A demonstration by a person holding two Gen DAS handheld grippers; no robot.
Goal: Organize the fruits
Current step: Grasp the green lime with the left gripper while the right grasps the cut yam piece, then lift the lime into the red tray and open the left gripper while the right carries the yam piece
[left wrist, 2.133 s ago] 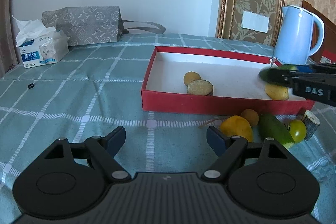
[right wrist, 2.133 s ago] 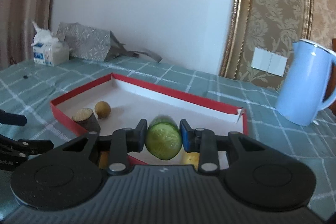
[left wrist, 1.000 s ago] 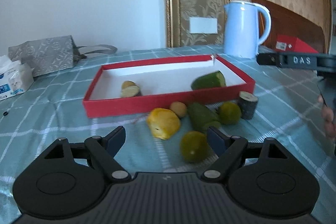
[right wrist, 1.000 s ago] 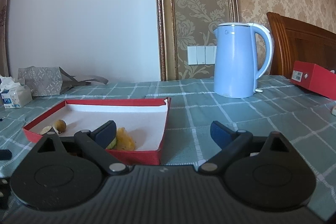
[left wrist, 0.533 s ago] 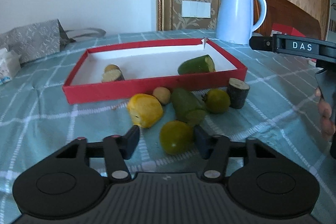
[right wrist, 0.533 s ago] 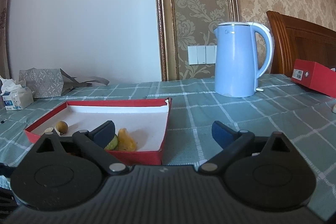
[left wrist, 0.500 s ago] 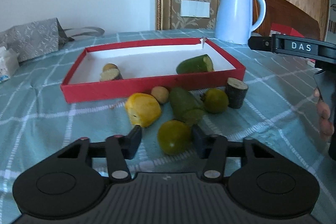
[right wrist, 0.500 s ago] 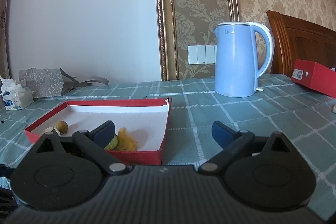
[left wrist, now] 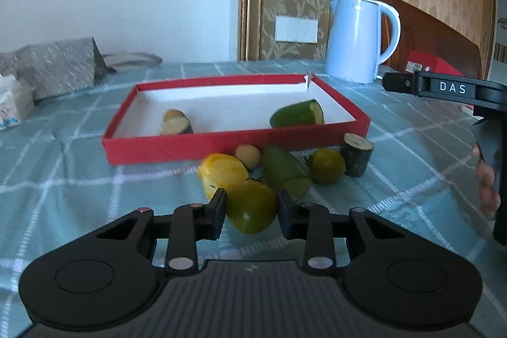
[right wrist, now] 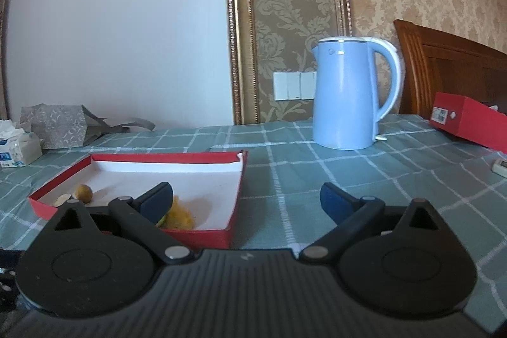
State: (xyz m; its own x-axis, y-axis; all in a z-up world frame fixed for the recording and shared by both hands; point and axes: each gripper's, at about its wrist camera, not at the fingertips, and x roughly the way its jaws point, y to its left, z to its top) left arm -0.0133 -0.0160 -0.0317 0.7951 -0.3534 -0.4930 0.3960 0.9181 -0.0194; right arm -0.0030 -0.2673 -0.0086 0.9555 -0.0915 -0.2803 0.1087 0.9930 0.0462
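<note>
Left gripper (left wrist: 252,216) has its fingers (left wrist: 218,213) clamped on a green tomato (left wrist: 252,206), pads pressing both its sides; the tomato sits low over the checked cloth on the counter (left wrist: 63,179), near edge of the fruit pile, and whether it's lifted yet is not clear. Right gripper (right wrist: 247,200) fingers spread wide, nothing between them, hovering by the tray's right near corner.

Progress, judged from layout: partly done. Inside the red tray (left wrist: 221,141): a cucumber piece (left wrist: 298,117) at right, a small round brown fruit (left wrist: 172,114) and a cut dark-skinned slice (left wrist: 176,125) at left. Left outside, just in front of the tray's near wall: yellow fruit (left wrist: 221,171), small tan round fruit (left wrist: 247,153), second cucumber piece (left wrist: 285,171), second green tomato (left wrist: 327,165), dark cut stub (left wrist: 356,154), plus the gripped tomato. Roughly six to go.

View differences: left wrist view shows the whole outside pile and the grip; it also shows the right gripper's body at far right with the person's hand (left wrist: 486,186) on it. Right wrist view shows none of the pile, but shows a yellow piece (right wrist: 180,216) inside the tray's near right corner, hidden behind the tray wall in the left view. It also shows the blue kettle (right wrist: 345,94) and a red box (right wrist: 469,122) at far right more fully.
</note>
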